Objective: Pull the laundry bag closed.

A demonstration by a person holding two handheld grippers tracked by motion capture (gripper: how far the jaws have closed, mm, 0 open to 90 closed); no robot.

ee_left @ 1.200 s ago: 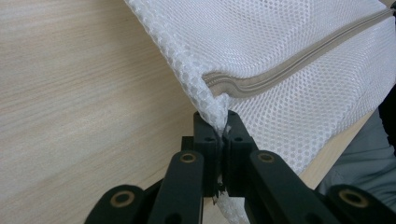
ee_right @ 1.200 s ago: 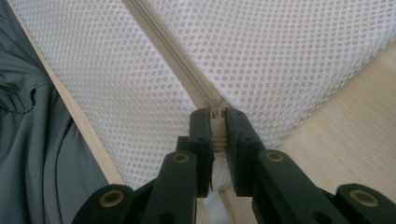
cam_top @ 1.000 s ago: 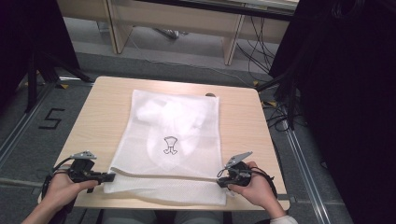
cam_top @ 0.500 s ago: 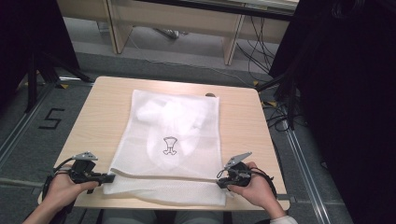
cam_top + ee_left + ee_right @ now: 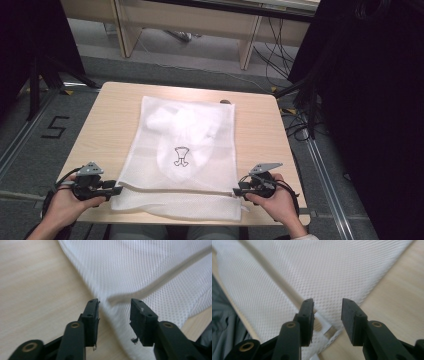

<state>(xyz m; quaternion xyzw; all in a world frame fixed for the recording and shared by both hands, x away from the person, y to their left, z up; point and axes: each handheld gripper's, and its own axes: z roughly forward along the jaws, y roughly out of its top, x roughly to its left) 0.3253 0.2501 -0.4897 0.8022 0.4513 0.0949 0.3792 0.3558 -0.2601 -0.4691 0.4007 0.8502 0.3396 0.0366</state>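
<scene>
The light wooden bench [image 5: 110, 120] stands on a grey floor, with dark curtains at the sides. On it lies a white mesh bag [image 5: 185, 150] with something white inside and a small black drawing on the front. The bag sits in the middle of the bench, and its near end reaches the edge closest to you.

Your left tongs [image 5: 113, 308] are at the bag's near left corner. They are open, with a gap between the two black jaws, and they hold nothing. The edge of the mesh lies right in that gap. Your right tongs [image 5: 327, 307] are at the near right corner. They are open too and hold nothing. The mesh and a small zip end lie just in front.

Be careful from here. The mesh is thin and flat, so if you close too high, the tongs may miss it. If you catch one side only, the bag may twist or slide off the bench.
</scene>
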